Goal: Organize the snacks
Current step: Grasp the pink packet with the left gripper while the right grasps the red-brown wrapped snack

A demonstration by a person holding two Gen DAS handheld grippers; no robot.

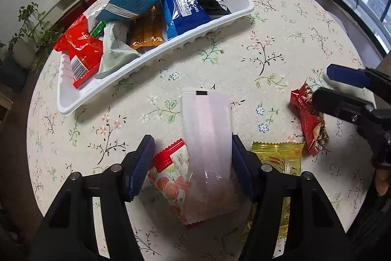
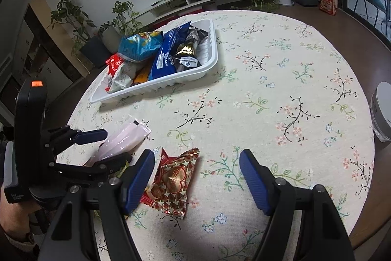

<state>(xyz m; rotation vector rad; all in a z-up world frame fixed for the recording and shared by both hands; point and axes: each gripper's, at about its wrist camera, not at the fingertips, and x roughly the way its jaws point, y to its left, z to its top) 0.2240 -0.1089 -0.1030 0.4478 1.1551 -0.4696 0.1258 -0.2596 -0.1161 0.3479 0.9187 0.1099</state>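
Observation:
A white tray (image 1: 156, 58) at the back left of the round table holds several snack packets. My left gripper (image 1: 193, 168) is open, its fingers on either side of a pale pink packet (image 1: 207, 138) that lies on a red-and-white fruit packet (image 1: 171, 173). A gold packet (image 1: 278, 160) lies just right of it. My right gripper (image 2: 196, 177) is open over the tablecloth, with a red-and-brown chocolate packet (image 2: 173, 182) by its left finger. That packet also shows in the left wrist view (image 1: 309, 124). The tray also shows in the right wrist view (image 2: 171, 82).
The round table has a floral cloth (image 2: 268, 94). A white round container (image 2: 382, 111) stands at the table's right edge. The left gripper's body (image 2: 48, 158) is close to the left of my right gripper. Plants and a TV shelf stand beyond the table.

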